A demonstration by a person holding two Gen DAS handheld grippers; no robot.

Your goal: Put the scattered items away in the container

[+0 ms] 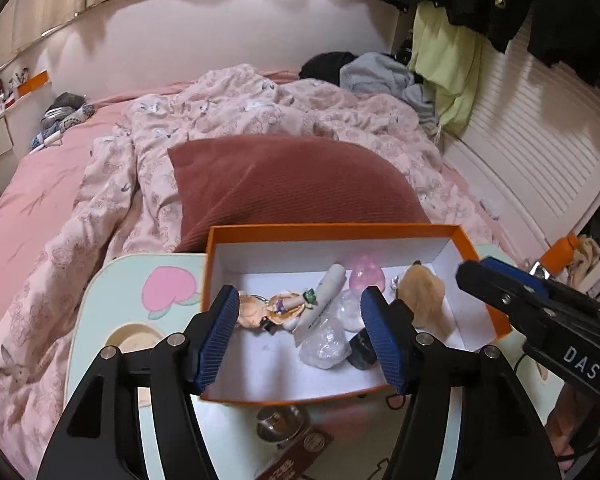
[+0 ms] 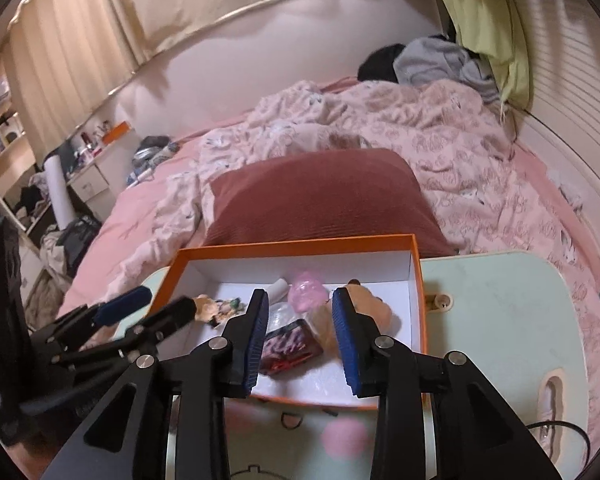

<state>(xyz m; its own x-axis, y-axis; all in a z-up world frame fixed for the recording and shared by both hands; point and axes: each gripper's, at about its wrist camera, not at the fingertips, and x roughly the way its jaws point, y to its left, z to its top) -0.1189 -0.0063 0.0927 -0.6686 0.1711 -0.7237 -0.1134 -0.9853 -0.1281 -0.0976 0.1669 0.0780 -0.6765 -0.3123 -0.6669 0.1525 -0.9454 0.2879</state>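
The box (image 1: 484,280) is orange outside and plain white inside. In it lie a translucent pink heart-shaped piece (image 1: 365,274) at twelve o'clock, a tan plush (image 1: 422,292) at three o'clock, a white tube (image 1: 320,300), two clear, frosty crystals (image 1: 325,346) and a peach-skinned figure (image 1: 268,310) with a green bit. A dark red packet (image 2: 290,346) lies near six o'clock. The lap table (image 1: 112,292) is pale mint with a pink peach print. Behind it sits a ribbed rust-red cushion (image 1: 292,184), then a pale pink quilt (image 1: 228,116) patterned with roses and rabbits over a plain pink sheet (image 1: 36,196). Both grippers are black with blue ridged pads (image 1: 218,340).
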